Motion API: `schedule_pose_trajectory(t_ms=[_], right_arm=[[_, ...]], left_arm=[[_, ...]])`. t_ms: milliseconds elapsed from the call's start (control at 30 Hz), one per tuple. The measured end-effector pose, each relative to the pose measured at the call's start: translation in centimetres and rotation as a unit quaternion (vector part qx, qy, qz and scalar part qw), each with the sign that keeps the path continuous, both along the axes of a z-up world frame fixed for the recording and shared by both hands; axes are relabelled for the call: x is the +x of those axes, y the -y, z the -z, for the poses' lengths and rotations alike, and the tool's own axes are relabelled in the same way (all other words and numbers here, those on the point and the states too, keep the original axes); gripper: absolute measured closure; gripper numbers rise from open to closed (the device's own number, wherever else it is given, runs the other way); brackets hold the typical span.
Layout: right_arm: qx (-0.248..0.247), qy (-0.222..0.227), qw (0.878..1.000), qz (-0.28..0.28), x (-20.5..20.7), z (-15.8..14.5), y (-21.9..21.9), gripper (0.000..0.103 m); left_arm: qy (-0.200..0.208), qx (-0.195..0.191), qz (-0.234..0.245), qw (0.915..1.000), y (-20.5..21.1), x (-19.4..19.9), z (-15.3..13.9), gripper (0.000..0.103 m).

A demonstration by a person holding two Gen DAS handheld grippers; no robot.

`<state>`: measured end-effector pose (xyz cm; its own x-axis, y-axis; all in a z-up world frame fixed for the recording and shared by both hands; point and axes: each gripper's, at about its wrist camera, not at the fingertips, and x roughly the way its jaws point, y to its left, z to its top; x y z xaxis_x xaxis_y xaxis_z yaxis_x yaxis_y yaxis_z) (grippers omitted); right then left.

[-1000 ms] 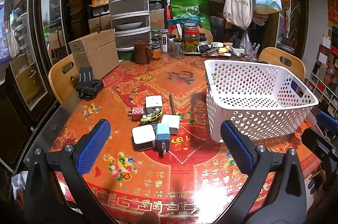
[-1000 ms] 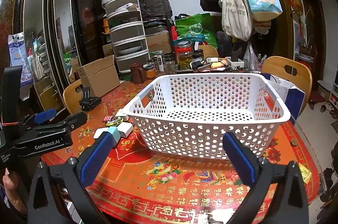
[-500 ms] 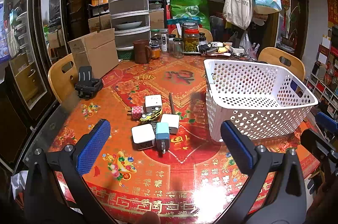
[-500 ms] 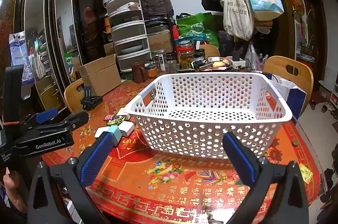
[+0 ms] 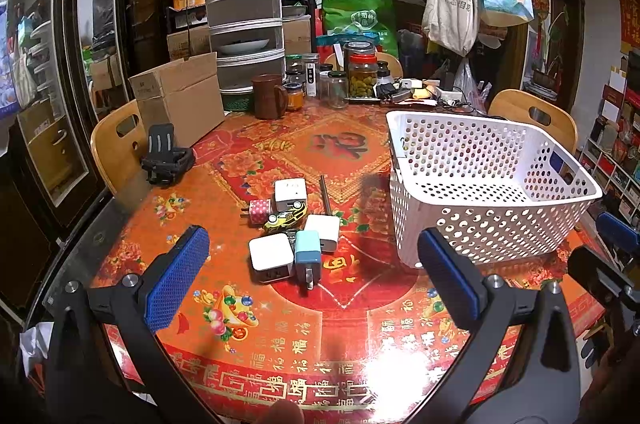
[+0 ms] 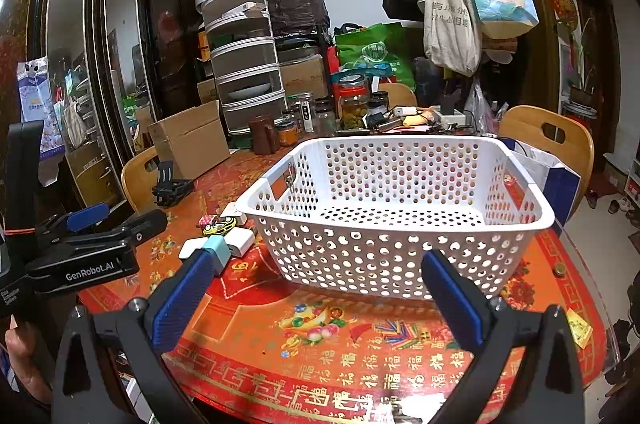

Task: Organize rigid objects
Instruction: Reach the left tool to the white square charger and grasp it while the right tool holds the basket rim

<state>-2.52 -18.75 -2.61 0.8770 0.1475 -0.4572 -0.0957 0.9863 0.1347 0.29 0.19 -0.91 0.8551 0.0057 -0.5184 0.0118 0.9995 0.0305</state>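
Observation:
A cluster of small rigid objects lies mid-table: white chargers [image 5: 270,256], a teal charger [image 5: 307,250], a pink cube plug [image 5: 258,210], a yellow toy car [image 5: 286,216] and a brown stick [image 5: 326,194]. An empty white perforated basket [image 5: 492,184] stands to their right; it fills the right wrist view [image 6: 396,216]. My left gripper [image 5: 312,280] is open and empty, just short of the cluster. My right gripper [image 6: 316,292] is open and empty in front of the basket. The teal charger [image 6: 218,250] and toy car [image 6: 218,226] show left of the basket.
A cardboard box [image 5: 180,96], a black stand [image 5: 166,158], a brown mug [image 5: 268,96] and glass jars [image 5: 360,76] stand at the table's far side. Wooden chairs [image 5: 118,140] stand around it. The left gripper's body [image 6: 88,256] is at the right wrist view's left.
Both grippers have held almost still; the right wrist view has shifted very slightly. Nothing was grasped or moved.

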Motion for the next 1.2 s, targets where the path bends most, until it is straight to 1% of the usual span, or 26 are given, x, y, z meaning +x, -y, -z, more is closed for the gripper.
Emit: schedule_pose_trajectory(t_ms=[167,233,300,333,367,400,433,500,533,600,667,733,800,867,933,967,1000,1033,1100,1133,1167,1200], right_arm=[[0.000,-0.002,1.000,0.001,0.0,0.1,0.0,0.000],[-0.003,-0.004,1.000,0.005,0.1,0.1,0.1,0.000],[-0.008,-0.005,1.000,0.011,0.2,0.0,0.6,0.000],[-0.010,-0.004,1.000,0.019,0.3,-0.2,1.3,0.000],[-0.012,-0.003,1.000,0.029,0.4,-0.4,2.0,0.000],[-0.016,-0.002,0.999,0.040,0.5,-0.7,2.7,0.000],[-0.020,0.000,0.998,0.054,0.8,-0.9,3.7,0.000],[-0.026,-0.003,0.996,0.085,1.8,-1.6,6.1,0.000],[-0.026,-0.011,0.994,0.102,2.6,-1.8,7.6,0.000],[-0.021,-0.036,0.990,0.137,4.5,-1.9,10.6,0.000],[-0.009,-0.076,0.983,0.167,6.9,-1.4,13.9,0.000],[0.006,-0.111,0.978,0.174,8.7,-0.6,16.3,0.000],[0.025,-0.137,0.976,0.170,10.1,0.3,17.8,0.000],[0.030,-0.153,0.974,0.164,11.1,1.3,18.1,0.001],[0.027,-0.161,0.972,0.167,11.5,2.0,18.2,0.010],[0.029,-0.163,0.972,0.168,11.7,2.2,18.3,0.017],[0.034,-0.165,0.971,0.167,11.8,2.4,18.4,0.022],[0.037,-0.167,0.971,0.166,11.9,2.6,18.4,0.024],[0.041,-0.171,0.970,0.165,12.1,3.0,18.4,0.035],[0.042,-0.176,0.970,0.165,12.2,3.3,18.4,0.037],[0.042,-0.179,0.969,0.164,12.3,3.5,18.4,0.044],[0.041,-0.184,0.968,0.165,12.6,3.7,18.3,0.054]], left_arm=[[0.000,0.000,0.000,1.0000,0.1,0.1,0.2,0.000],[0.010,0.004,-0.005,0.9999,-0.1,0.2,0.2,0.000],[0.036,0.019,-0.021,0.9990,-0.4,0.4,0.1,0.000],[0.048,0.029,-0.038,0.9978,-0.7,0.7,0.1,0.000],[0.055,0.040,-0.065,0.9956,-1.1,1.1,0.1,0.000],[0.046,0.051,-0.085,0.9940,-1.5,1.8,0.3,0.000],[0.023,0.060,-0.089,0.9940,-1.8,2.9,0.8,0.000],[-0.029,0.067,-0.080,0.9942,-2.7,4.8,1.9,0.000],[-0.057,0.059,-0.080,0.9934,-3.4,5.9,2.8,0.000],[-0.087,0.038,-0.078,0.9924,-4.8,7.2,4.0,0.000],[-0.107,0.033,-0.084,0.9902,-6.0,8.0,5.2,0.000],[-0.116,0.043,-0.088,0.9883,-6.6,8.5,6.3,0.000],[-0.122,0.047,-0.090,0.9873,-7.4,9.1,7.3,0.000],[-0.125,0.042,-0.089,0.9872,-8.0,9.5,8.3,0.000],[-0.130,0.040,-0.081,0.9874,-7.9,9.7,8.7,0.000],[-0.133,0.043,-0.077,0.9872,-7.8,9.9,8.9,0.000],[-0.136,0.048,-0.074,0.9869,-7.5,10.1,9.2,0.000],[-0.139,0.053,-0.071,0.9863,-7.3,10.4,9.4,0.000],[-0.144,0.062,-0.072,0.9850,-7.0,10.7,9.7,0.000],[-0.146,0.063,-0.074,0.9845,-7.0,10.8,9.8,0.000],[-0.149,0.061,-0.074,0.9842,-7.1,10.9,9.9,0.000],[-0.151,0.056,-0.076,0.9840,-7.4,11.1,10.0,0.000]])
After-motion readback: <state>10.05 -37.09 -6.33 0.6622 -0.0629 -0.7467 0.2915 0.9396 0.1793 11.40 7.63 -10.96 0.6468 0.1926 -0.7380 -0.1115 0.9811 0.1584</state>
